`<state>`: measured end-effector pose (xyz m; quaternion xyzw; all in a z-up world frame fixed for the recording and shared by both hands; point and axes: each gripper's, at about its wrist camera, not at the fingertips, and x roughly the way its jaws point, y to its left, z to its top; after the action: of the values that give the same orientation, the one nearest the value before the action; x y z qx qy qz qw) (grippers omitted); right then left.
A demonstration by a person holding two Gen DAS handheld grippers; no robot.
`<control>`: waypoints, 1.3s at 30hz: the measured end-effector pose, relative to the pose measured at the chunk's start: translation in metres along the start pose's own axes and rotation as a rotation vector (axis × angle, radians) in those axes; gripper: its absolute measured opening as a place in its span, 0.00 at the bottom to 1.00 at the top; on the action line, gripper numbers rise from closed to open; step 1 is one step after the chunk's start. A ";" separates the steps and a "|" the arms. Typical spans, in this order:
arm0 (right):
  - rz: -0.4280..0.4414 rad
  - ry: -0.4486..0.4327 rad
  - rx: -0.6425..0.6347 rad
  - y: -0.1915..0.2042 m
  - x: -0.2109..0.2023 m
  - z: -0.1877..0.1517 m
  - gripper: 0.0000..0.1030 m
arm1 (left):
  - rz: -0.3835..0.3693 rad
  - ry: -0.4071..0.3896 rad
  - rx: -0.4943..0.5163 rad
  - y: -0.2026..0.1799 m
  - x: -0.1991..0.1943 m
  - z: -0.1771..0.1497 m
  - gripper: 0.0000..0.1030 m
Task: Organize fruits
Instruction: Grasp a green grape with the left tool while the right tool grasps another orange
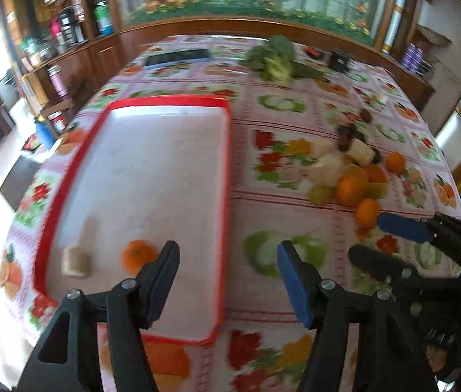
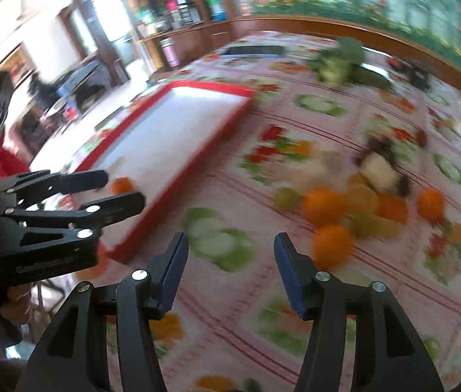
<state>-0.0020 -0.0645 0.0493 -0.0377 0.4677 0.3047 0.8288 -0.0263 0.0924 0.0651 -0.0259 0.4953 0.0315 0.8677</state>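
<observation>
A red-rimmed white tray (image 1: 67, 176) lies on the table's left; it holds an orange (image 1: 137, 254) and a pale cube (image 1: 75, 259) near its front. My left gripper (image 1: 227, 258) is open and empty over the tray's right front edge. A heap of oranges (image 1: 349, 187), green grapes, pale cubes and dark fruits lies to the right. My right gripper (image 2: 228, 250) is open and empty above the cloth, left of the nearest orange (image 2: 331, 245). It also shows in the left wrist view (image 1: 374, 241). The left gripper (image 2: 122, 187) shows in the right wrist view by the tray (image 2: 230, 121).
A fruit-print tablecloth (image 1: 295, 124) covers the table. A broccoli (image 1: 274, 55) lies at the far side, with a dark flat tablet (image 1: 178, 57) to its left and small dark boxes (image 1: 339, 58) to its right. Wooden shelves with bottles stand beyond the left edge.
</observation>
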 end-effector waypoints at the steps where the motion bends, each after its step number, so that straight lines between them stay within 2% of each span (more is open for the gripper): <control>1: -0.022 -0.003 0.033 -0.014 -0.003 -0.003 0.53 | -0.010 0.006 0.017 -0.008 0.004 0.002 0.63; 7: -0.095 -0.002 0.175 -0.073 -0.010 -0.015 0.53 | -0.067 0.042 0.075 -0.042 0.026 0.018 0.63; 11: -0.097 0.002 0.233 -0.092 -0.011 -0.020 0.53 | -0.083 0.053 0.104 -0.056 0.036 0.025 0.63; 16: -0.032 0.010 0.199 -0.081 -0.006 -0.018 0.53 | -0.083 0.064 0.112 -0.056 0.042 0.028 0.63; 23: 0.007 0.054 0.155 -0.064 0.025 -0.003 0.53 | -0.077 0.059 0.150 -0.051 0.041 0.028 0.64; 27: -0.014 0.065 0.118 -0.062 0.036 -0.002 0.52 | -0.070 0.061 0.170 -0.051 0.045 0.028 0.65; 30: -0.022 0.048 0.098 -0.064 0.032 -0.002 0.34 | -0.093 0.076 0.166 -0.053 0.050 0.031 0.66; 33: -0.076 0.023 0.092 -0.069 0.021 -0.006 0.34 | -0.097 0.083 0.176 -0.058 0.056 0.033 0.66; 39: -0.104 0.025 0.116 -0.084 0.008 -0.018 0.35 | -0.141 0.103 0.175 -0.066 0.070 0.039 0.66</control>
<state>0.0330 -0.1350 0.0147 -0.0174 0.4925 0.2332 0.8383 0.0480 0.0318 0.0258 0.0135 0.5371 -0.0741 0.8402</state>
